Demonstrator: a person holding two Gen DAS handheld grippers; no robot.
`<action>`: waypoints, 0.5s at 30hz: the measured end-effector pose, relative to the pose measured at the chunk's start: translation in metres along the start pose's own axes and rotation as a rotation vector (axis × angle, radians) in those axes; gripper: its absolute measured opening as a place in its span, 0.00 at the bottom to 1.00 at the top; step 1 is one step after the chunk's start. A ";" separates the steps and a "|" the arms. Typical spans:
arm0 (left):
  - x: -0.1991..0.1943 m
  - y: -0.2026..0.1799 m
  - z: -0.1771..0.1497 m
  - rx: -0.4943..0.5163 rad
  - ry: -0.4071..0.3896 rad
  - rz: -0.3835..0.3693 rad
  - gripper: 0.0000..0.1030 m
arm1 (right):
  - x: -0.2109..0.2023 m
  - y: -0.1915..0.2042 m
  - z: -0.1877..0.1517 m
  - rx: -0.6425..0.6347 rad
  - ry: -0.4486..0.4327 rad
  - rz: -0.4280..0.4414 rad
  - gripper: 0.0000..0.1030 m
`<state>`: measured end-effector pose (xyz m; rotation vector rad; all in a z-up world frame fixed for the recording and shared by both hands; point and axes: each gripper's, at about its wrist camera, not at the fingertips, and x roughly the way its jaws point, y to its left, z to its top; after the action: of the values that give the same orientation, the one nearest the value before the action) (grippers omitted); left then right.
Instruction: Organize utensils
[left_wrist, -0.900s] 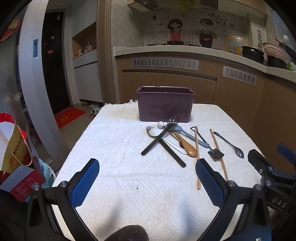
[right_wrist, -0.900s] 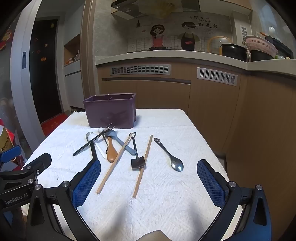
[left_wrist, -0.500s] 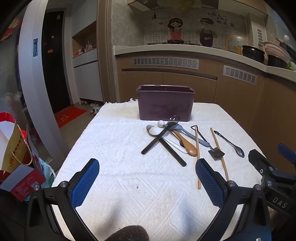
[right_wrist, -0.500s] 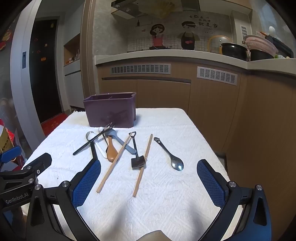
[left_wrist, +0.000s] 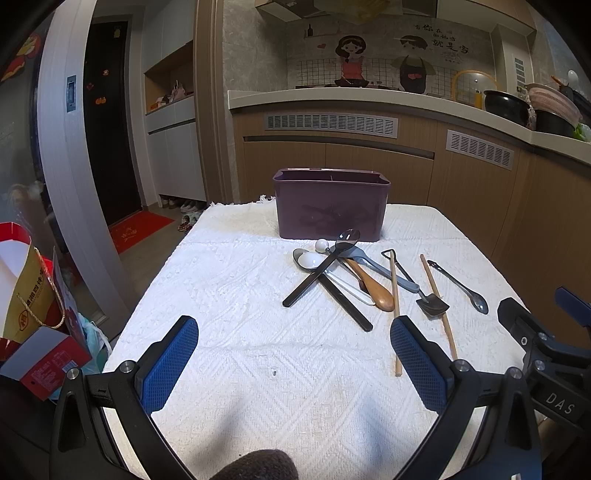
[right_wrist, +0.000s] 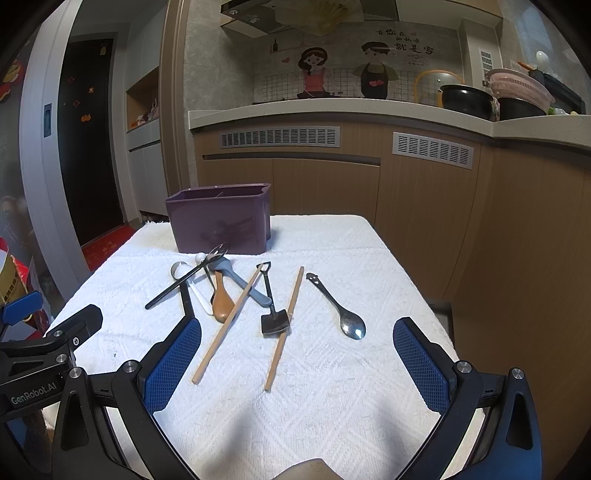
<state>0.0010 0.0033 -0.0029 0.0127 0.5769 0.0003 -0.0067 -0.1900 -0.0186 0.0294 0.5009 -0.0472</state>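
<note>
A purple utensil box (left_wrist: 330, 205) (right_wrist: 221, 220) stands at the far side of the white cloth. In front of it lies a loose pile: black-handled spoons (left_wrist: 319, 271), a white spoon (left_wrist: 312, 260), a wooden spoon (left_wrist: 376, 291) (right_wrist: 221, 301), a grey spoon (left_wrist: 384, 271), a small shovel spoon (left_wrist: 430, 304) (right_wrist: 274, 323) and two wooden chopsticks (left_wrist: 395, 310) (right_wrist: 284, 328). A steel spoon (left_wrist: 461, 288) (right_wrist: 338, 306) lies apart on the right. My left gripper (left_wrist: 293, 360) and right gripper (right_wrist: 295, 363) are open and empty, near the table's front edge, short of the utensils.
The white textured cloth (left_wrist: 240, 295) covers the small table. Wooden kitchen cabinets (right_wrist: 424, 206) stand behind and to the right. A paper bag and boxes (left_wrist: 29, 314) sit on the floor at the left. Each gripper shows at the edge of the other's view.
Almost nothing differs; both views have shifted very slightly, and the utensils lie where they were.
</note>
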 end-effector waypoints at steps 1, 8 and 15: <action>0.000 -0.001 0.000 0.004 -0.001 0.000 1.00 | 0.000 0.000 0.000 0.000 0.000 0.000 1.00; -0.001 0.000 0.000 0.002 -0.001 -0.001 1.00 | 0.000 0.001 0.000 -0.001 -0.001 -0.001 1.00; 0.000 -0.001 0.000 0.003 0.000 -0.001 1.00 | 0.001 0.001 -0.001 -0.001 -0.001 -0.001 1.00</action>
<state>0.0010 0.0025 -0.0025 0.0149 0.5767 -0.0019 -0.0066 -0.1892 -0.0200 0.0283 0.5001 -0.0475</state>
